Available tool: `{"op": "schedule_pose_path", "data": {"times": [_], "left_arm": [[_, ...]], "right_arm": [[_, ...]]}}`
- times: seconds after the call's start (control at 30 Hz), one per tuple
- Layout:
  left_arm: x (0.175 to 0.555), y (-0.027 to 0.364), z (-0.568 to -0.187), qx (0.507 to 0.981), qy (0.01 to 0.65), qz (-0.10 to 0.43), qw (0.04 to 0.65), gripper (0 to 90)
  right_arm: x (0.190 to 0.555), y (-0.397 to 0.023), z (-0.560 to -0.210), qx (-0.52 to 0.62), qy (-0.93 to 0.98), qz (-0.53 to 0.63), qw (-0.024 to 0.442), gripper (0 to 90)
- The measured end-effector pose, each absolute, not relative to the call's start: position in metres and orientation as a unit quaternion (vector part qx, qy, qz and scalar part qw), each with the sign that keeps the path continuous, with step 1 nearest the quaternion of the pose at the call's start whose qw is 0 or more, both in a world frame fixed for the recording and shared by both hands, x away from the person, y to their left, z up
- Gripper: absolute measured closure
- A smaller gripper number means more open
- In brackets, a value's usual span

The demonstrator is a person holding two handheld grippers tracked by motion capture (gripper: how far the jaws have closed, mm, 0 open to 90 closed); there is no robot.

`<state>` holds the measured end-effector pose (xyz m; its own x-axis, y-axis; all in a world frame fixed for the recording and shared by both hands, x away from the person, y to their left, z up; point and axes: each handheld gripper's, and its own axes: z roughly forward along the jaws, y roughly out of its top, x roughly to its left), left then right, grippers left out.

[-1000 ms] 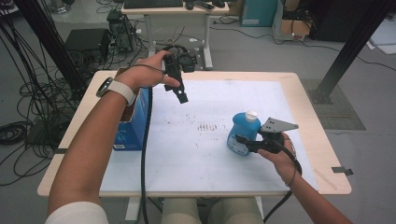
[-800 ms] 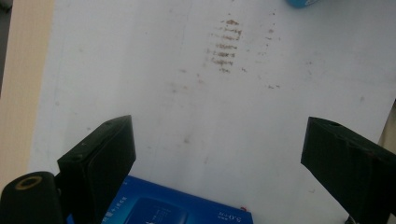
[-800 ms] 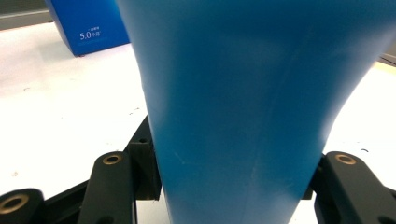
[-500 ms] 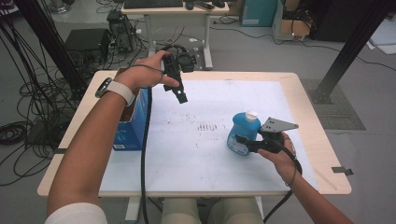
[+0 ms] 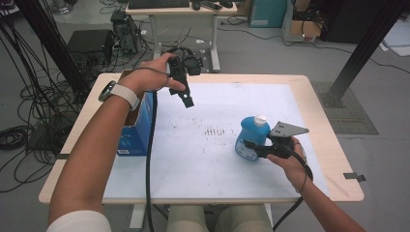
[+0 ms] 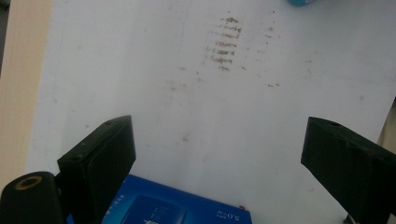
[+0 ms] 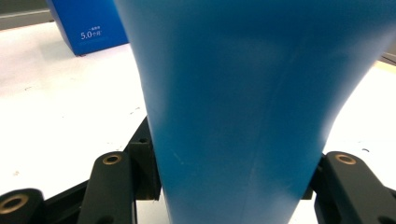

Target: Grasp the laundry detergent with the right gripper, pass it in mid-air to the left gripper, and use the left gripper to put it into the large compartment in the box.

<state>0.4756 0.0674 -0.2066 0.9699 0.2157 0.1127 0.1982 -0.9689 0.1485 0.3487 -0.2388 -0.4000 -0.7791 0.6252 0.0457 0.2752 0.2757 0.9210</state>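
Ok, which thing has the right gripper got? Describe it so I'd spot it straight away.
On the white table top, look toward its right side, near the person's right hand. The right gripper is shut on a blue bottle with a white cap; unlike the blue box at the left edge, it is rounded.

This looks like a lab or test room: a bare grey floor (image 5: 270,53), black frame posts (image 5: 367,48) on either side, bundles of cables (image 5: 19,130) trailing across the floor, computer gear (image 5: 92,43) stacked nearby, and a desk (image 5: 179,9) with a keyboard (image 5: 157,4) behind the white-topped table (image 5: 227,179).
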Motion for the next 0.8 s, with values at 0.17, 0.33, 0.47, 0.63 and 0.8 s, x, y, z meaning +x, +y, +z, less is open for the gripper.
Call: {"op": "schedule_pose_path", "data": {"times": [0.17,0.33,0.47,0.63,0.8], "left_arm": [[0.4749,0.0677,-0.2061,0.99,0.106,0.065,0.07,10.2],[0.4754,0.0682,-0.2063,0.99,0.106,0.065,0.071,10.3],[0.4758,0.0676,-0.2065,0.99,0.105,0.064,0.07,10.3],[0.4759,0.0672,-0.2066,0.99,0.104,0.065,0.07,10.2],[0.4754,0.0673,-0.2062,0.99,0.105,0.065,0.071,10.3]], "right_arm": [[0.3487,-0.2388,-0.4,0.289,0.781,0.528,0.165,43.7],[0.3489,-0.2388,-0.4,0.289,0.781,0.529,0.165,43.7],[0.35,-0.2389,-0.4,0.283,0.782,0.529,0.169,43.7],[0.3491,-0.239,-0.4003,0.288,0.781,0.53,0.164,43.6],[0.351,-0.2398,-0.3996,0.276,0.787,0.525,0.169,43.7]]}}
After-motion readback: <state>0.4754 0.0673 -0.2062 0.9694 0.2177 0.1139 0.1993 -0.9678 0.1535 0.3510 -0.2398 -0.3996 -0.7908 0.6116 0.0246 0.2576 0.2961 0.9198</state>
